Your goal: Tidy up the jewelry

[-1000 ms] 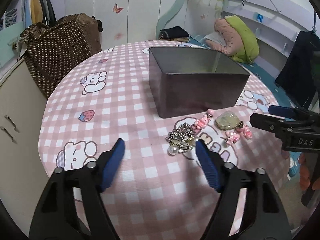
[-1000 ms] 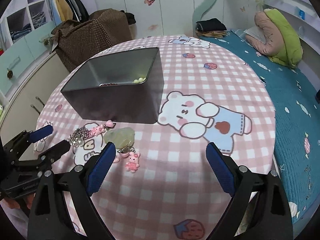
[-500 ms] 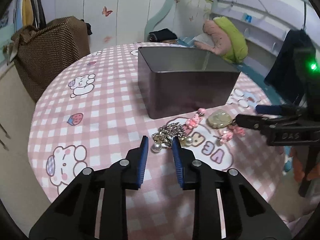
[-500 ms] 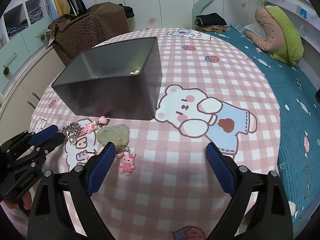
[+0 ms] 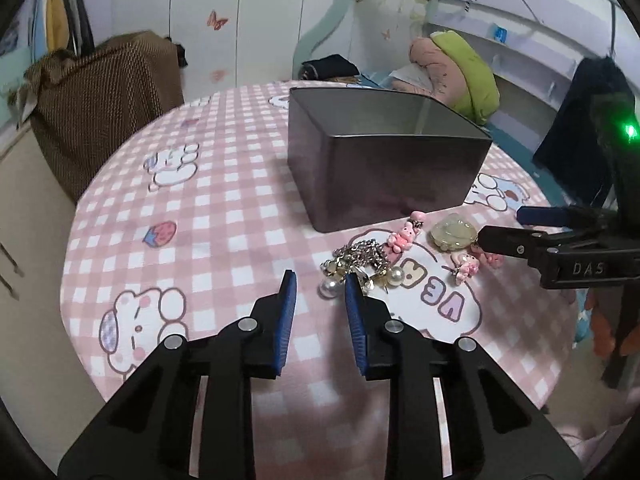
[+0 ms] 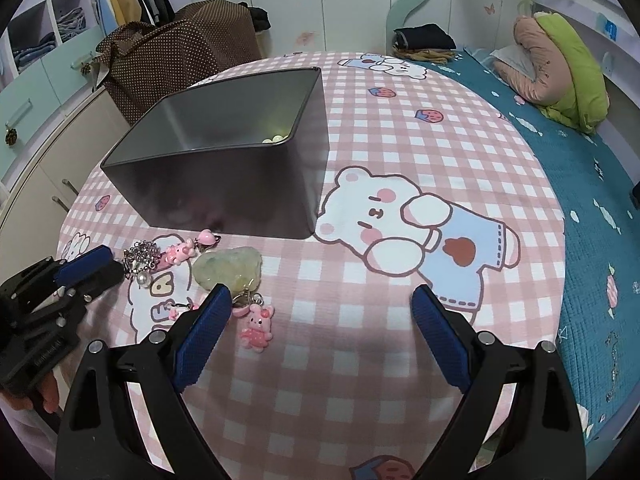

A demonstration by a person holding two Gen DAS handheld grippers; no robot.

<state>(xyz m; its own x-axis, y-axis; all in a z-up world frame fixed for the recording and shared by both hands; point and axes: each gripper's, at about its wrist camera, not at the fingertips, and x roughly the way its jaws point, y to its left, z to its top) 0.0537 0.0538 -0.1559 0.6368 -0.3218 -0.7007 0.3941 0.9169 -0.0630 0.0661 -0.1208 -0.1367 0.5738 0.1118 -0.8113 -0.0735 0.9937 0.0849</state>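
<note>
A grey metal tin [image 5: 384, 168] stands open on the pink checked tablecloth [image 5: 224, 216]; in the right wrist view the tin [image 6: 224, 184] holds a few pale beads. In front of it lie a silver chain with pearls [image 5: 358, 264], pink bear charms [image 5: 402, 238] and a pale green stone pendant [image 5: 452, 234]. My left gripper [image 5: 318, 280] is partly closed with a narrow gap, empty, just left of the pearl chain. My right gripper [image 6: 322, 300] is wide open and empty, its left finger [image 6: 208, 320] beside the green stone [image 6: 228, 268] and a pink bear charm [image 6: 256, 326].
A brown dotted bag [image 6: 180, 52] stands beyond the table's far left edge. A bed with teal cover [image 6: 592, 184] and pink-green bedding [image 6: 560, 64] lies to the right. White cabinets [image 6: 36, 148] stand on the left.
My left gripper has narrowed from wide open to a small gap, then opened slightly, and sits by the pearl chain. The right gripper has shifted slightly and stays wide open.
</note>
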